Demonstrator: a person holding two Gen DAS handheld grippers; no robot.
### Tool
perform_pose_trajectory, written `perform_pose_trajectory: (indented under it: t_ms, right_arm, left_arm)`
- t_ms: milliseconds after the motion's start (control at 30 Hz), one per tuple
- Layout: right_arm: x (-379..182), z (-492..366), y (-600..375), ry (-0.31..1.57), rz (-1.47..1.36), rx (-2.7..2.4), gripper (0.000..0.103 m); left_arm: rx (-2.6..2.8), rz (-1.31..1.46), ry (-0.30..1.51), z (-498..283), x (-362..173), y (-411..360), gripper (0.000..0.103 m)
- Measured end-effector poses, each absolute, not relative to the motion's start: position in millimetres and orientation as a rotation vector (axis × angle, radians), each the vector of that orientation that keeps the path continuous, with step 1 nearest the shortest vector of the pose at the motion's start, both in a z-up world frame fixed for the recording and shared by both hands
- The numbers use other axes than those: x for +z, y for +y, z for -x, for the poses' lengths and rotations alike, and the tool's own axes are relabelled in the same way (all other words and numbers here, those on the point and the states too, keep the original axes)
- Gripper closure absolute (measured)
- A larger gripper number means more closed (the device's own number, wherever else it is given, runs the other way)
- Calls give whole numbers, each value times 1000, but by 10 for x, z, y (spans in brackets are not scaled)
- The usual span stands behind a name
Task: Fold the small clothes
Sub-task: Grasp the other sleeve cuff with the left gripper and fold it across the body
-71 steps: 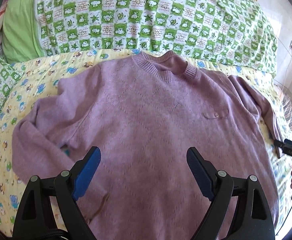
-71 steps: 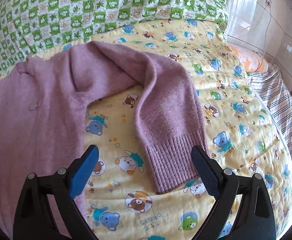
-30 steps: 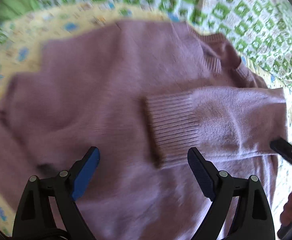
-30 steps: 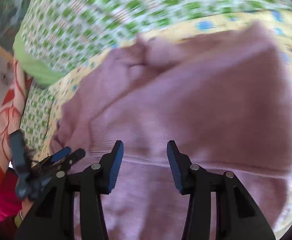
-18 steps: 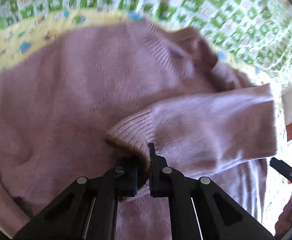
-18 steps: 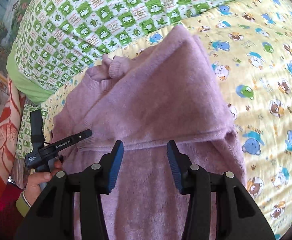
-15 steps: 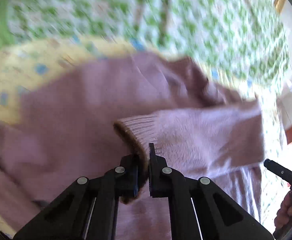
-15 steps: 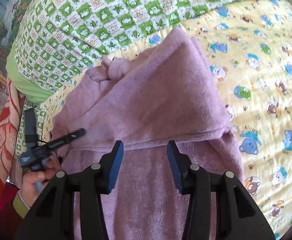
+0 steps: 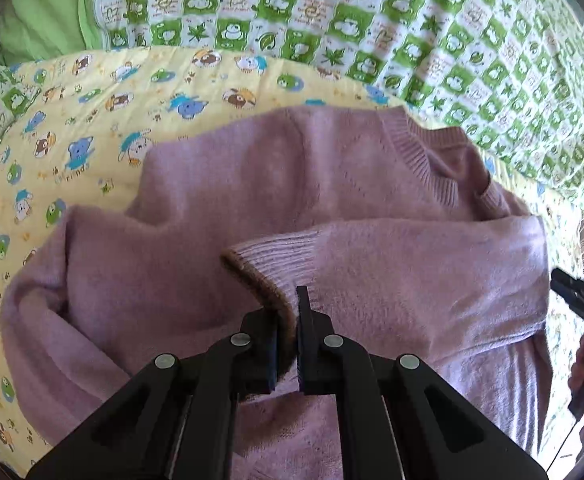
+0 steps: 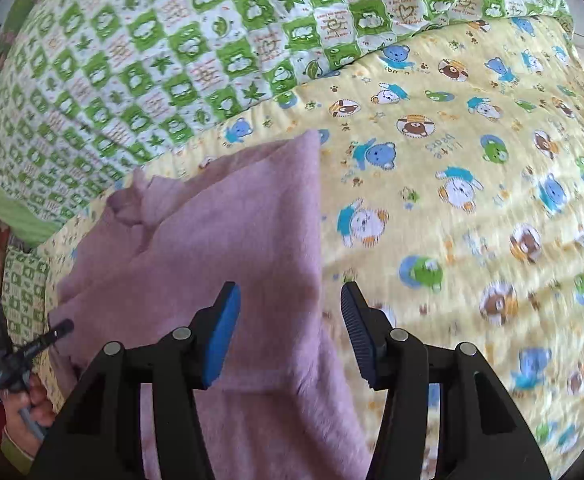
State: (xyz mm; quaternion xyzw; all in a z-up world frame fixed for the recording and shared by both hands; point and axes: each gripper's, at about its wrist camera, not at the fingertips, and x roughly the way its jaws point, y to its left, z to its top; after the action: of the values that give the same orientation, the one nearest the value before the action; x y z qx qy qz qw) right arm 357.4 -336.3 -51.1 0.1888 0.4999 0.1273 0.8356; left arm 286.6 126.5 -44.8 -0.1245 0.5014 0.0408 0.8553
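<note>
The sleeve fold is in hand: the cuff (image 9: 268,276) is pinched in the left gripper (image 9: 288,320), its jaws clenched; the right gripper (image 10: 290,320) is held released above the sweater (image 10: 220,248). Next, the cuff probably needs laying flat.

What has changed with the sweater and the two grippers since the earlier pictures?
The right sleeve was folded across the sweater. The left gripper closed on the cuff. The right gripper let go; its jaws are open. The sweater's body stayed on the yellow sheet.

Mauve knit sweater (image 9: 220,216) flat on bedding, one sleeve seemingly folded across chest.
</note>
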Motion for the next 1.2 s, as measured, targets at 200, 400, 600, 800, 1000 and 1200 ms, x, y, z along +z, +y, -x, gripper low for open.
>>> perform_pose_trajectory:
  t_ms: [200, 400, 600, 800, 1000, 1200]
  right_arm:
    - [-872, -3988, -3324, 1114, -430, 275, 50]
    - [-615, -4052, -3437, 1047, -318, 298, 95]
    - [-644, -4208, -3798, 1064, -264, 240, 96]
    - [-737, -4133, -3733, 1057, -295, 247, 95]
    - [-733, -4098, -3590, 1067, -202, 211, 75]
    - [-584, -3975, -3639, 1050, -191, 183, 61]
  left_arm:
    - [96, 251, 1079, -2869, -528, 1230, 98]
    - [22, 255, 1070, -3087, -511, 925, 98]
    - [31, 176, 1093, -3306, -672, 618, 98]
    - [51, 237, 1107, -3155, -715, 945, 99]
    - [50, 235, 1110, -3032, -765, 925, 99]
    - [29, 241, 1124, -2995, -666, 980, 87]
